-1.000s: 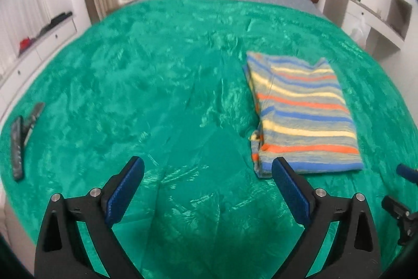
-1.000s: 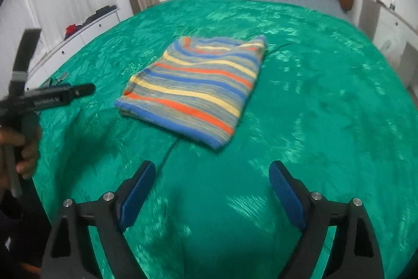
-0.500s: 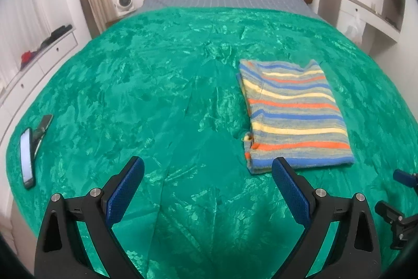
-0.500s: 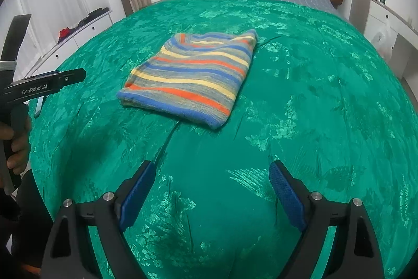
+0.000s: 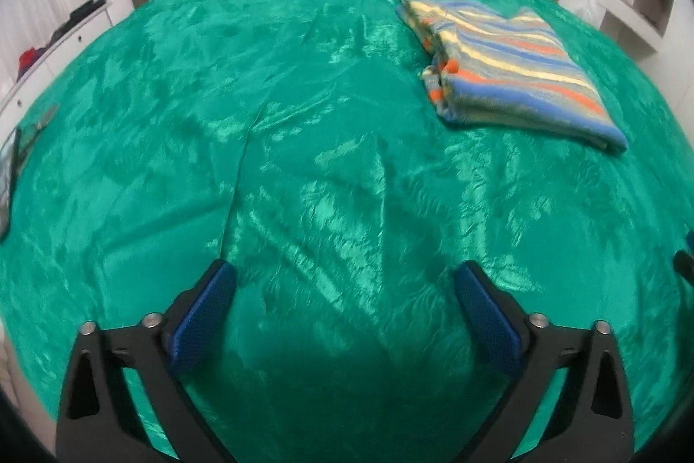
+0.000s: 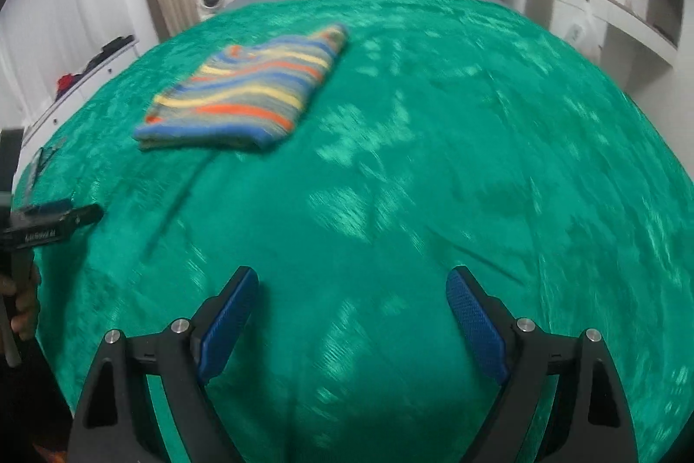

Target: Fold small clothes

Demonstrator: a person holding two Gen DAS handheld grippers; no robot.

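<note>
One folded knit garment striped in blue, orange, yellow and grey (image 5: pixel 512 66), lying flat on the crumpled shiny green bedspread (image 5: pixel 303 142), layered edges stacked at one side. Well ahead of the left black gripper with blue pads (image 5: pixel 345 311), toward its right; well ahead of the right black gripper with blue pads (image 6: pixel 351 315), toward its left. Both spread wide, holding nothing. Blurred dark flat items at the bedspread's left edge (image 5: pixel 17 163), hard to identify.

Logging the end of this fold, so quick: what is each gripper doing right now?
Left gripper: open, holding nothing, above the green blanket.
Right gripper: open, holding nothing; the folded striped garment lies apart from it.
</note>
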